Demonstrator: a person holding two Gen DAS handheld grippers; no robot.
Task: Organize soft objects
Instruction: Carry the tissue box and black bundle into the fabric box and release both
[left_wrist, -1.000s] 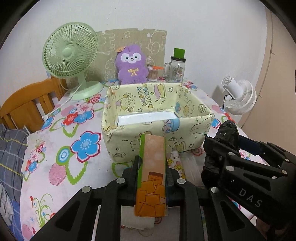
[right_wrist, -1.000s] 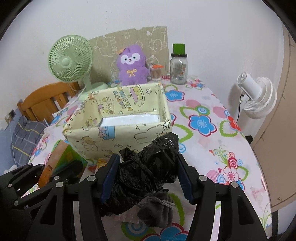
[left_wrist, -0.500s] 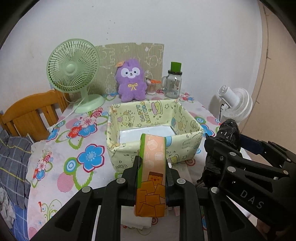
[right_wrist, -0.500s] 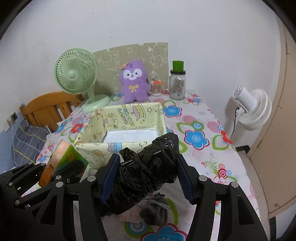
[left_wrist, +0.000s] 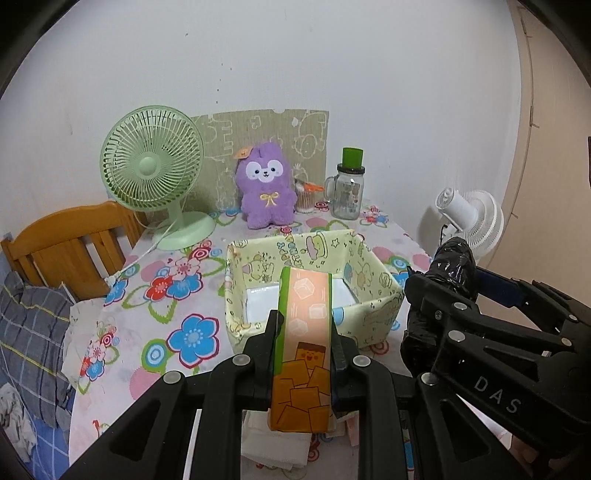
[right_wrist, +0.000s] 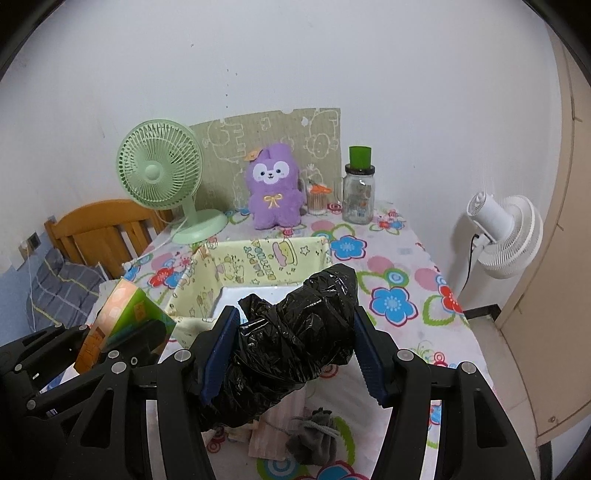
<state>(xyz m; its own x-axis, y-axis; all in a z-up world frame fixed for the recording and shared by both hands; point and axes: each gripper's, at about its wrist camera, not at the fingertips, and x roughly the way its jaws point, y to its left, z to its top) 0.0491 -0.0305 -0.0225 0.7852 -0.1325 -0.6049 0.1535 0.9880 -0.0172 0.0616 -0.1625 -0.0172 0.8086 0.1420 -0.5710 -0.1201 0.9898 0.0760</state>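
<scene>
Setting: a home, likely a bedroom. Indicators: floral tablecloth (left_wrist: 155, 295), plush toy (left_wrist: 266, 188), green desk fan (left_wrist: 153, 166), wooden bed frame (left_wrist: 66, 243), plaid bedding (left_wrist: 33, 332).

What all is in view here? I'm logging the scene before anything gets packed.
Box: 1, pale yellow cartoon print, open, mid-table.
Pack: 1, orange and green, held in left gripper.
Bag: 1, black plastic, bundled, held in right gripper.
Pouch: 1, grey drawstring, on table below the bag.
Plush: 1, purple, upright at back of table.
Green fan: 1, back left of table.
White fan: 1, beyond the table's right edge.
Jar: 1, clear glass with green cap, right of plush.
Panel: 1, olive cartoon print, against wall.
Tablecloth: 1, white with flowers.
Chair: 1, wooden, left.
Left gripper: black, shut.
Right gripper: black with blue pads, shut.
</scene>
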